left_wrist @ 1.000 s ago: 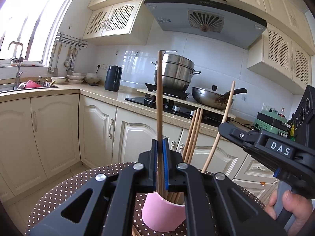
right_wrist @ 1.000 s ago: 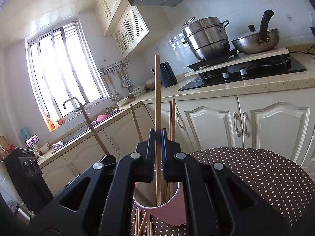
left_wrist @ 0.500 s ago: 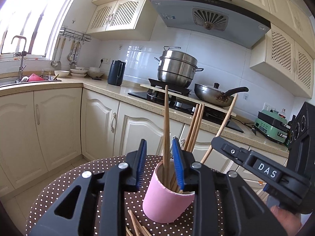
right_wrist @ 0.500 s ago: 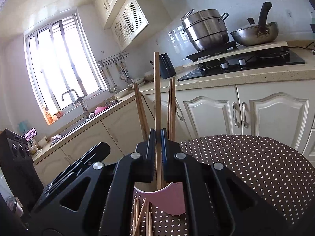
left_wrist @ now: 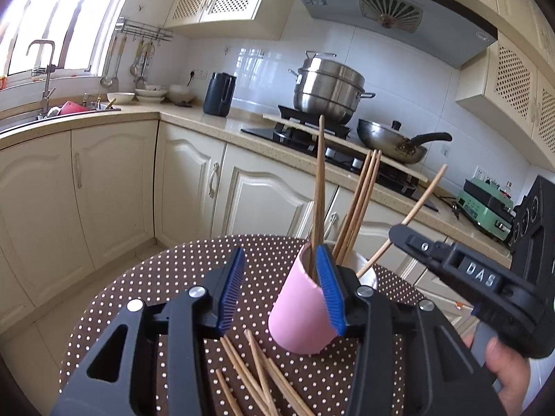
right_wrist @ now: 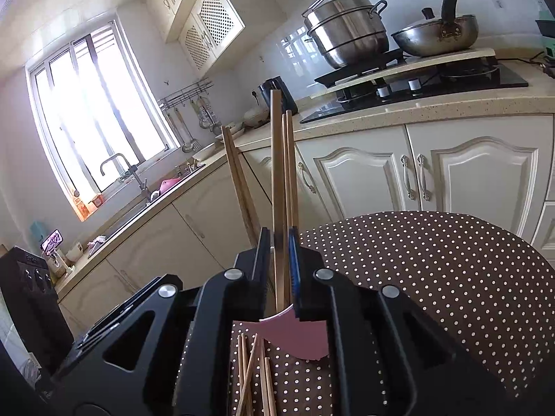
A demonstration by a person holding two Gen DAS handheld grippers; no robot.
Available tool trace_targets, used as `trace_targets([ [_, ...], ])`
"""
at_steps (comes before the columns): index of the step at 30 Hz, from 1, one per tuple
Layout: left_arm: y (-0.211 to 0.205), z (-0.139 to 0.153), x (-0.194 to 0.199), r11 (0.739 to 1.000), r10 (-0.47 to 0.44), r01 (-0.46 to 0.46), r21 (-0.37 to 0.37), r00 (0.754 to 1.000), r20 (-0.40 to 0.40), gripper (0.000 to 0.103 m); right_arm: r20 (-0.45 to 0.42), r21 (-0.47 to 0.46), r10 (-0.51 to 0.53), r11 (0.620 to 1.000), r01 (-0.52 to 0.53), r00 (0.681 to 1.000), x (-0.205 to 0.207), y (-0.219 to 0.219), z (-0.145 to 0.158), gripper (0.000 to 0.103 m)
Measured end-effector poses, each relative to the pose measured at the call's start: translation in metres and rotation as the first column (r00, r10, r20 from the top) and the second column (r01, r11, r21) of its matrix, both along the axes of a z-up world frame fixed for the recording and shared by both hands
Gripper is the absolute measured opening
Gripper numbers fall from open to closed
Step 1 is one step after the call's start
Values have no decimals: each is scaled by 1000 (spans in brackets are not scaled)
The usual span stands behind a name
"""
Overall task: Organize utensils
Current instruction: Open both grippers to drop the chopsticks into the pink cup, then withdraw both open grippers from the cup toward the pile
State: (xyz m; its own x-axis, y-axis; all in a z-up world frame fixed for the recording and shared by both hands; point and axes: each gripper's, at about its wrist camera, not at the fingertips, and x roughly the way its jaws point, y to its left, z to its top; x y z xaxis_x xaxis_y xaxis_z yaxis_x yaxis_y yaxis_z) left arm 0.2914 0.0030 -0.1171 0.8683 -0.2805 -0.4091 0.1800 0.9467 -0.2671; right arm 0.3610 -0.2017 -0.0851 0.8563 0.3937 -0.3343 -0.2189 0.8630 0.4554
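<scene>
A pink cup (left_wrist: 298, 312) stands on the brown dotted table (left_wrist: 173, 277) with several wooden chopsticks (left_wrist: 357, 204) upright in it. My left gripper (left_wrist: 281, 291) is open and its jaws are still opening. Its right blue pad lies against the cup's rim, and one chopstick (left_wrist: 319, 190) stands free just beyond. In the right wrist view my right gripper (right_wrist: 279, 263) hangs over the cup (right_wrist: 298, 336). Its jaws are opening, with a narrow gap on each side of a chopstick (right_wrist: 277, 190) that reaches down into the cup. Loose chopsticks (left_wrist: 249, 374) lie in front of the cup.
Past the table's far edge (right_wrist: 433, 260) runs a cream cabinet row with a counter. On it are a hob with a steel pot (left_wrist: 327, 90), a wok (left_wrist: 395, 142) and a dark kettle (left_wrist: 218, 93). A sink (left_wrist: 52, 111) sits under the window. A hand (left_wrist: 503, 367) holds the right gripper.
My left gripper opened and let go of its chopstick, which dropped into the cup, and the gripper drew back and down. The right jaws parted slightly and their chopstick sank lower.
</scene>
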Motion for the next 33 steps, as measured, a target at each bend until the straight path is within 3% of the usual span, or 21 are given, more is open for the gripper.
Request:
trace_targets([
  [3, 1, -2, -5, 1000, -6, 7, 22, 1000, -23, 46, 5, -2, -26, 1000, 26, 1000, -5, -4, 3, 55],
  [13, 8, -5, -28, 999, -21, 24, 31, 995, -93, 46, -3, -32, -23, 999, 23, 1000, -35, -8, 7, 54],
  [20, 1, -24, -47, 996, -45, 58, 70, 984, -174, 46, -74, -79, 30, 996, -36, 997, -59, 2, -13, 55],
  [29, -18, -74, -56, 984, -86, 133, 116, 934, -348, 45, -209, -122, 92, 985, -119, 974, -81, 15, -62, 55],
  [33, -25, -89, -54, 980, -89, 151, 129, 914, -396, 31, -249, -120, 115, 982, -149, 961, -83, 19, -79, 54],
])
